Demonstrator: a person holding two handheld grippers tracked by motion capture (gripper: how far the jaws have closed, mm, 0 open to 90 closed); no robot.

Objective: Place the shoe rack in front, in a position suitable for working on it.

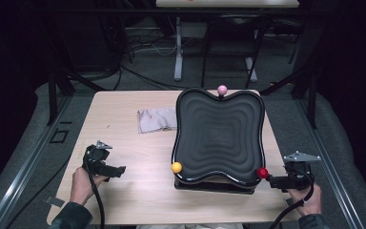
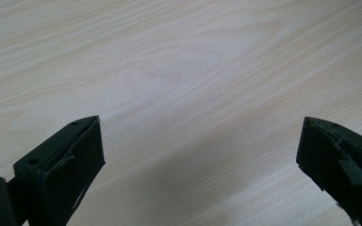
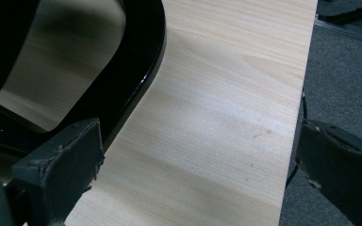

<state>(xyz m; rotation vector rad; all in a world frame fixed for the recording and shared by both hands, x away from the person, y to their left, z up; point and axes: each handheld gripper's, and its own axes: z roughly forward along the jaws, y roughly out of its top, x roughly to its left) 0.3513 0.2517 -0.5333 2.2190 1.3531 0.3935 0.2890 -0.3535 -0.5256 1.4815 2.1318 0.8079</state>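
Both tongs are wide open and hold nothing: left gripper [image 1: 119, 170] at lower left, right gripper [image 1: 272, 181] at lower right beside the black tray [image 1: 219, 136]. A grey cloth [image 1: 156, 119] lies just left of the tray's top.

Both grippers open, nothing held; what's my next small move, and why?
Probably ease the right gripper left onto the red ball at the black tray's near corner: its jaws stand open right beside it, while the left gripper sits over bare table.

Premises appear to be a lab or test room. A light wooden table [image 1: 138, 157] stands on grey carpet [image 1: 38, 119] between metal floor rails [image 1: 24, 179]. Loose cables [image 1: 143, 47] run among dark stands [image 1: 52, 90] behind; a second table's white leg [image 1: 178, 47], dimly lit, stands beyond.
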